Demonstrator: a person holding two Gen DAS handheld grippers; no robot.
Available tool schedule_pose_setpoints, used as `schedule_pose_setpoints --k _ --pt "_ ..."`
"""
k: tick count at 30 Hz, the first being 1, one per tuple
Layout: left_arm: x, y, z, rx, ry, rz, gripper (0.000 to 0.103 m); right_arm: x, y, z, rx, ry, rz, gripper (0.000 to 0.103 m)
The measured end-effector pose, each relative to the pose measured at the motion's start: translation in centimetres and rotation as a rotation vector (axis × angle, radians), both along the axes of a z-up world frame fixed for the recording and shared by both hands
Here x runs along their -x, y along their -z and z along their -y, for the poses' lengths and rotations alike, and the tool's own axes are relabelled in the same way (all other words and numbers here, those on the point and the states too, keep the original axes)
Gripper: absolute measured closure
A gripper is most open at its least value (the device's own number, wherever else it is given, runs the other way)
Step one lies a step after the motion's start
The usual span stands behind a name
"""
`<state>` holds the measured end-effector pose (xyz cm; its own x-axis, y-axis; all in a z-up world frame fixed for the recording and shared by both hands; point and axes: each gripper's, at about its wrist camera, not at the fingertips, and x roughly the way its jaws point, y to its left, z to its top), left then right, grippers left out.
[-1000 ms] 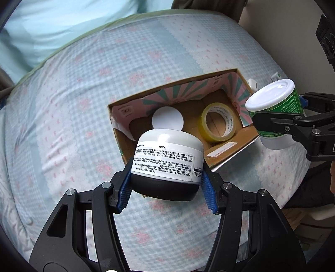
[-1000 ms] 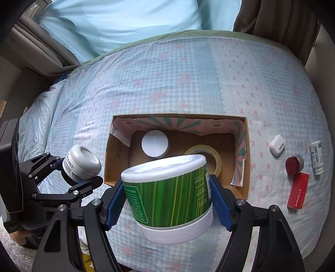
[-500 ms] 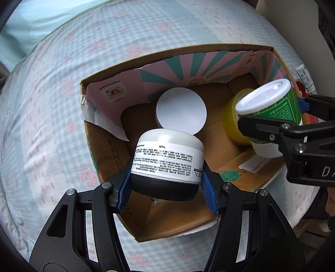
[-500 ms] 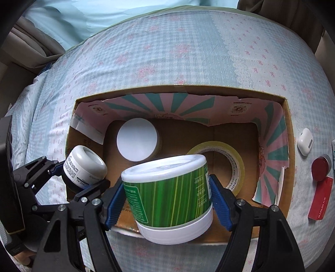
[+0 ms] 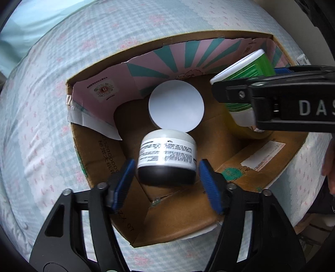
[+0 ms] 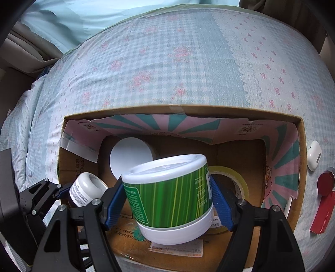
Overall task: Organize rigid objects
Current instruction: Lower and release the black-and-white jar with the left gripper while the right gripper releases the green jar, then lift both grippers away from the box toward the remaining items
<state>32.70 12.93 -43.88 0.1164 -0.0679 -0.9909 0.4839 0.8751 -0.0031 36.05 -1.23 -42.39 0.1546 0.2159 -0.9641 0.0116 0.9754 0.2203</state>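
Note:
An open cardboard box (image 5: 96, 150) (image 6: 301, 167) lies on the bed. My left gripper (image 5: 165, 180) is open, and a white-and-black labelled jar (image 5: 167, 157) (image 6: 83, 190) sits loose between its blue pads inside the box. My right gripper (image 6: 169, 200) has opened a little around a green striped tub with a white lid (image 6: 169, 194) (image 5: 247, 71), which is tilted over a yellow tape roll (image 6: 236, 177). A white round lid (image 5: 175, 108) (image 6: 130, 154) stands deeper in the box.
To the right of the box lie a white earbud case (image 6: 314, 154), a red round cap (image 6: 325, 184) and a red flat packet (image 6: 322, 215) on the checked bedspread (image 6: 167, 62). A pale blue pillow (image 6: 83, 18) is behind.
Both grippers moved down into the box. The left pads have spread off the jar. The right pads have widened and the green tub has tilted.

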Motion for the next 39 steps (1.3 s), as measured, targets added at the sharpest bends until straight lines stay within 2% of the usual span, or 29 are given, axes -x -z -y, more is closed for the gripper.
schedule_pose_setpoints --k 1,3,5,12,18,22,26,33,39 --pt "0.0 -0.3 0.0 0.006 0.004 0.005 0.001 -0.2 -0.1 -0.1 0.009 -0.002 0.009 0.015" --pt "0.1 -1.0 -0.1 0.010 -0.007 0.021 0.000 -0.3 -1.1 0.1 0.005 0.006 0.074 0.000" --pt "0.0 -1.4 -0.4 0.017 -0.024 0.022 0.000 -0.2 -2.1 0.4 -0.001 0.009 0.120 0.000" --pt "0.6 -2.5 -1.3 0.027 -0.046 0.020 0.000 0.8 -2.4 0.8 0.042 -0.006 0.056 0.000" --pt "0.9 -3.7 -1.9 0.039 -0.072 0.021 0.000 1.5 -3.4 0.3 0.062 -0.019 0.049 0.000" --pt "1.3 -5.5 -2.5 0.049 -0.092 0.031 0.000 2.0 -4.8 0.1 0.076 -0.029 0.046 0.000" --pt "2.0 -8.3 -3.3 0.061 -0.123 0.057 0.000 3.1 -7.7 -0.4 0.091 -0.041 0.064 0.000" --pt "3.9 -14.7 -4.7 0.074 -0.173 0.114 0.000 5.8 -14.6 -0.9 0.067 -0.054 0.115 0.000" --pt "6.5 -19.5 -4.2 0.047 -0.143 0.176 0.000 8.7 -18.8 0.8 0.081 0.032 0.108 0.000"
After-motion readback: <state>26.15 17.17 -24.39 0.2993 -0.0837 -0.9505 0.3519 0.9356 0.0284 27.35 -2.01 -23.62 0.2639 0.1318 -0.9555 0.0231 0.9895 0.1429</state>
